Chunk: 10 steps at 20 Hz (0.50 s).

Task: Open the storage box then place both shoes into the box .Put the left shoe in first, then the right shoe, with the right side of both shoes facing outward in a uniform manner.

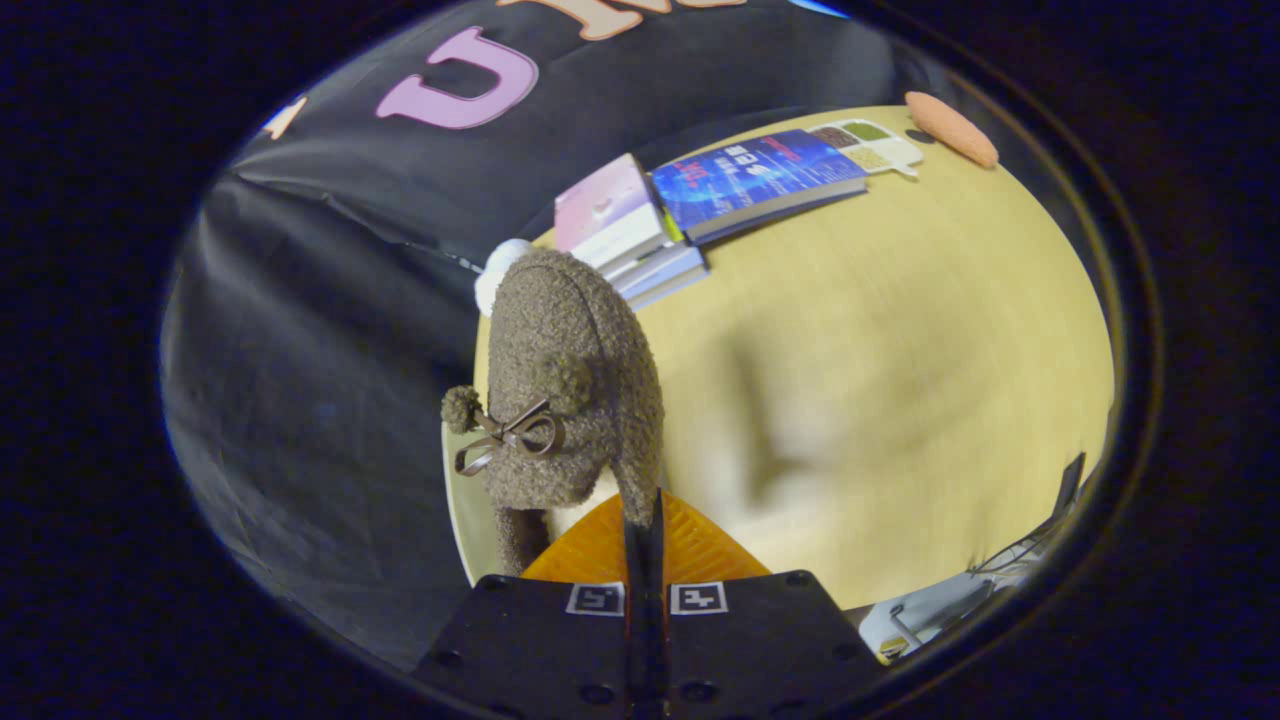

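gripper (645,515) clenched on the collar edge of a fuzzy slipper shoe (570,380), which hangs just ahead of the fingers, above the table (900,350). judged light, soft, floppy; thin rim hold may slip, grip deeper on collar

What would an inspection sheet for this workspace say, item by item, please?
Surface: pale wooden table, motion-blurred in the middle.
Job's things: fuzzy brown shoe with a bow and pompoms, lifted ahead of the fingers; storage box nothing seen.
Clutter: stacked books, blue book, compartment tray, orange oval object at the far edge.
Grippers: gripper shut on the shoe's edge.
Cables: dark cables beside the table's near corner.
Surroundings: black cloth wall.
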Each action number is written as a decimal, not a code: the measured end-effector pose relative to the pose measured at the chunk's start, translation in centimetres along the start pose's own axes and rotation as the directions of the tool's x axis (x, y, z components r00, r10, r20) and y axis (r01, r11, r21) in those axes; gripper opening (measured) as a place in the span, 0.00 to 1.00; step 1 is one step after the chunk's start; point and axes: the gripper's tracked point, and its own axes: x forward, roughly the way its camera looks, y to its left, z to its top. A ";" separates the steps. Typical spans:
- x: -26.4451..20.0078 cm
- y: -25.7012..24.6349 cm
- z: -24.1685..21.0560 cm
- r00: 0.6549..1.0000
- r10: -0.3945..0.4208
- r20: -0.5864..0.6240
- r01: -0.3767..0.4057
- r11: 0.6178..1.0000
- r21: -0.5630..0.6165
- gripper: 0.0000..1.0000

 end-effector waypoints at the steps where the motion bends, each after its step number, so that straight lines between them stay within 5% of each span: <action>1: 0.0 1.7 -0.2 1.000 0.024 -0.004 -0.024 1.000 -0.009 0.03; 5: 1.1 6.4 -2.1 0.995 0.081 -0.056 -0.083 0.996 -0.035 0.03; 10: 4.1 7.7 -5.1 0.992 0.046 -0.122 -0.057 0.995 -0.084 0.03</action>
